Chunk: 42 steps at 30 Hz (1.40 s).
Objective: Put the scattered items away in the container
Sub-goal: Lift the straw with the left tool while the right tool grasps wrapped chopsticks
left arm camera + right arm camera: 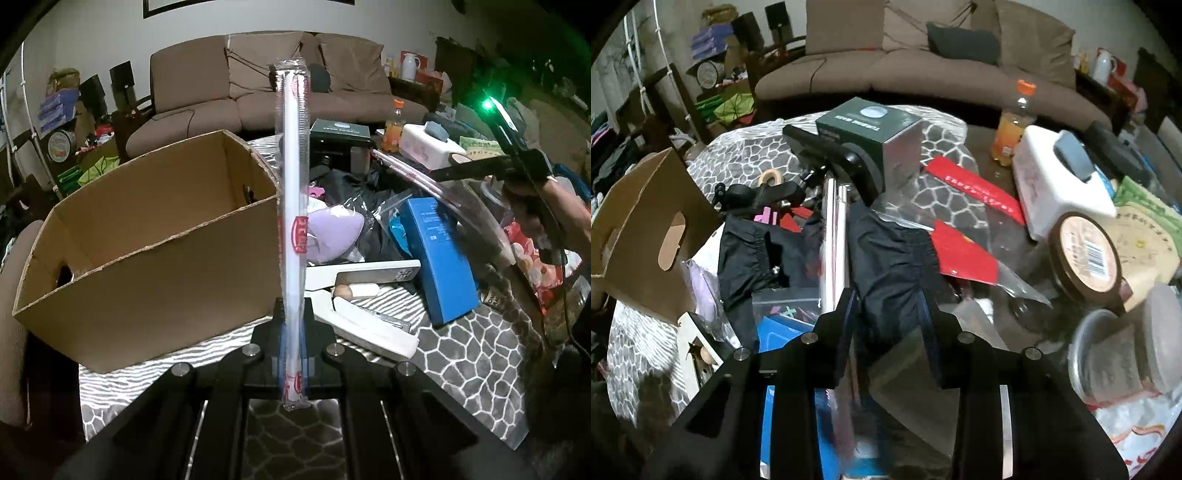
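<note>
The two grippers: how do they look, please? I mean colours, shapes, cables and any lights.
The left gripper is matte black, with angular linkage plates, round silver bolts and bluish pads on its fingers. The right gripper has the same black build, silver bolts and dark blue finger pads. In the left wrist view, its body carries a green light, and a thin black cable hangs below the hand.

Cardboard box [147,236] left of blue box [439,254].
</note>
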Each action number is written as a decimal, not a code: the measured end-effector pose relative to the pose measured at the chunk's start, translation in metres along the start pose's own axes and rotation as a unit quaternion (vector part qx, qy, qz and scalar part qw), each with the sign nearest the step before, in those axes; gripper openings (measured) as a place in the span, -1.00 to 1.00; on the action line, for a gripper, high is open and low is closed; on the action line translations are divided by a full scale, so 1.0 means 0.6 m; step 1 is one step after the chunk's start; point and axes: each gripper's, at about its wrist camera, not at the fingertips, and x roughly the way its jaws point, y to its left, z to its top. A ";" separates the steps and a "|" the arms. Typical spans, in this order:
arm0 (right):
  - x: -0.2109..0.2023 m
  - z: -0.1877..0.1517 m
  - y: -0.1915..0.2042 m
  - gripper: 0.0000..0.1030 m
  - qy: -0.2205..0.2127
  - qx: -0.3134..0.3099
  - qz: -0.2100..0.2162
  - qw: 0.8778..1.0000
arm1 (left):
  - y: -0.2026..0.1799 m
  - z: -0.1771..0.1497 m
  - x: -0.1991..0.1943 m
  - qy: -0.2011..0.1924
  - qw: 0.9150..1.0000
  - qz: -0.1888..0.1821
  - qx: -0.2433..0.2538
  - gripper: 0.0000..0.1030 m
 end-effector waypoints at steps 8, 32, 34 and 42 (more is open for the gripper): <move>-0.013 0.007 0.007 -0.34 -0.011 0.013 0.047 0.999 | -0.003 -0.002 -0.004 0.001 1.000 -0.007 0.003 -0.89; 0.024 0.003 0.009 -0.33 0.016 0.030 0.031 0.999 | -0.001 0.004 -0.001 0.003 1.000 -0.006 0.003 -0.89; 0.022 0.002 0.002 -0.52 0.014 0.045 0.043 0.998 | -0.002 0.004 -0.002 0.003 1.000 -0.005 0.003 -0.89; -0.001 -0.002 -0.006 -0.87 0.002 0.068 0.084 0.994 | -0.005 0.000 -0.004 0.001 1.000 -0.003 0.002 -0.89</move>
